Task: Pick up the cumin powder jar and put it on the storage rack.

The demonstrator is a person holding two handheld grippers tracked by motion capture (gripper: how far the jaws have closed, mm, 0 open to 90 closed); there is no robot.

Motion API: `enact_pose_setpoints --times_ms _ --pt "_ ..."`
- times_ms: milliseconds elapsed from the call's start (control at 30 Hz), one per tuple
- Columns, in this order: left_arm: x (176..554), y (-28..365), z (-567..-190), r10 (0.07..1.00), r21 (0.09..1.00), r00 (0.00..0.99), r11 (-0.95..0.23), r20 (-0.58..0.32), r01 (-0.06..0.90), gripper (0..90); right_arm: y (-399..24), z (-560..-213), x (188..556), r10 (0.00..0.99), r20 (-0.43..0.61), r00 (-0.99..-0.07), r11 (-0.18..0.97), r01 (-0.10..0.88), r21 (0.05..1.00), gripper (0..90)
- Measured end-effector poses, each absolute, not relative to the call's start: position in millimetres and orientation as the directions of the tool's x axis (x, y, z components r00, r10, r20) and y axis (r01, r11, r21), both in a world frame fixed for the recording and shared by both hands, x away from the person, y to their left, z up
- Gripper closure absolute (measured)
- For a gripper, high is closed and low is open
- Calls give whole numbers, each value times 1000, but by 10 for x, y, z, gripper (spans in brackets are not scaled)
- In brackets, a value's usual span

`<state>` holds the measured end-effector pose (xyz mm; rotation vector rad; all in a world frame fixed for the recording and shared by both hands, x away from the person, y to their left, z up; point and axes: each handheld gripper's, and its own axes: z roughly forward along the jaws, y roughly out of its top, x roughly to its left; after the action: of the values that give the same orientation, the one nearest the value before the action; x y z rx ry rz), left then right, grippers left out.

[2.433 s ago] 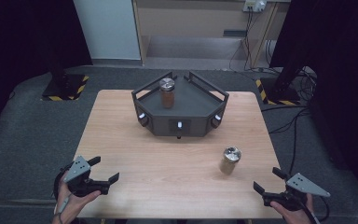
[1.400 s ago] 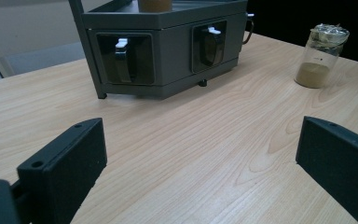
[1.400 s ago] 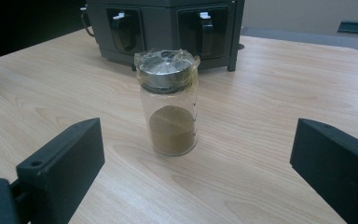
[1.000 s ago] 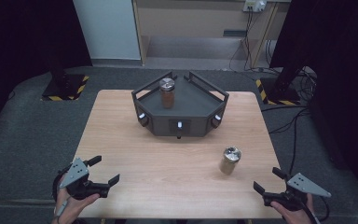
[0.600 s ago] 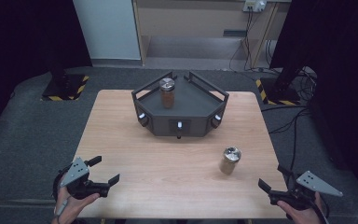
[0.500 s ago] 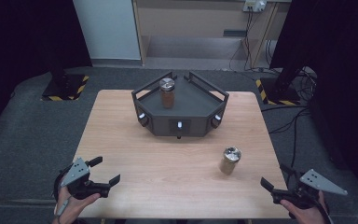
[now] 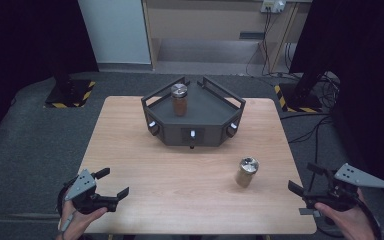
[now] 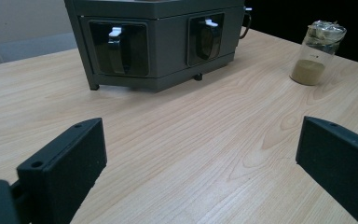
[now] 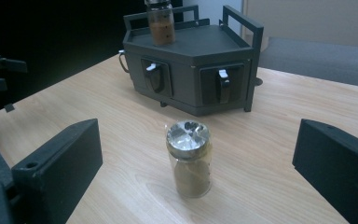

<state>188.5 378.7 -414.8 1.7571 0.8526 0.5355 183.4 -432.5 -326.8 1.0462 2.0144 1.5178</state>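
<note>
Hands hold left gripper (image 7: 114, 183) and right gripper (image 7: 302, 179) low, jaws spread, flanking the jar (image 7: 246, 171).

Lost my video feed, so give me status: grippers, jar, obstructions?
Left gripper and right gripper open, empty. Silver-lidded glass jar of brown powder upright on table, lined up between right jaws. Path clear.

We are holding two black grippers: left gripper (image 7: 109, 183), right gripper (image 7: 305, 180), each wearing a grey triangular plate, jaws showing screw holes.
</note>
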Motion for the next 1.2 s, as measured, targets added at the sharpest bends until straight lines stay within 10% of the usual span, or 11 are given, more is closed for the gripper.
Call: enact_pose_setpoints --times_ms 1200 --pt "1904 3781 -4135 751 935 659 -203 -41 290 8 -3663 -3308 2621 750 122 -651 289 487 824 58"
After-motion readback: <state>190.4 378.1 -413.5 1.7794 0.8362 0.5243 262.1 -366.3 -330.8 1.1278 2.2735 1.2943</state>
